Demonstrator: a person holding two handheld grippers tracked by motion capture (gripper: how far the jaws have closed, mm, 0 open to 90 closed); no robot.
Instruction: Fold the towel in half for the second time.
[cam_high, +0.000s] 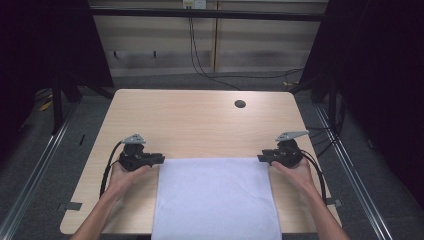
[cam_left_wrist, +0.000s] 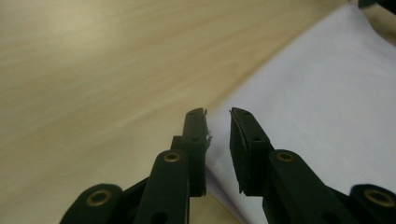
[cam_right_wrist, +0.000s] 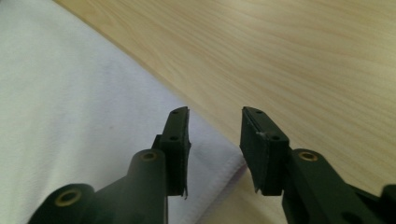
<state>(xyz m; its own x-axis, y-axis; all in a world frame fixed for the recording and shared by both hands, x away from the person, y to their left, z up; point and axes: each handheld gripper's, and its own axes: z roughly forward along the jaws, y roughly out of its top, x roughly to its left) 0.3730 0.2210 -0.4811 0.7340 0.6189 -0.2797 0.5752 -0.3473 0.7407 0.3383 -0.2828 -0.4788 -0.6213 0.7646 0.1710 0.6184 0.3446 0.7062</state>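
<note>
In the high view, both forearms came up from the bottom edge and angled outward, each hand wrapped around a gripper at mid-height of the frame. The left gripper (cam_high: 161, 159) lay left of centre with its jaws pointing right, at the far left corner of the white cloth (cam_high: 216, 197). The right gripper (cam_high: 260, 158) sat right of centre, jaws pointing left at the far right corner.

In the left gripper view, the jaws stood a little apart with nothing clamped, the cloth's corner below and just ahead of them. In the right gripper view, the jaws stood wider apart, also empty, over the cloth's hemmed corner at lower centre.

The cloth lay flat in the lower middle of the high view, its near edge reaching the wooden table's (cam_high: 200, 120) front edge. A round cable hole (cam_high: 240, 104) sat in the upper right of the tabletop, well apart from the cloth. Black cables (cam_high: 200, 60) hung against the wall at the top of the frame. Nothing stood between grippers and cloth.
</note>
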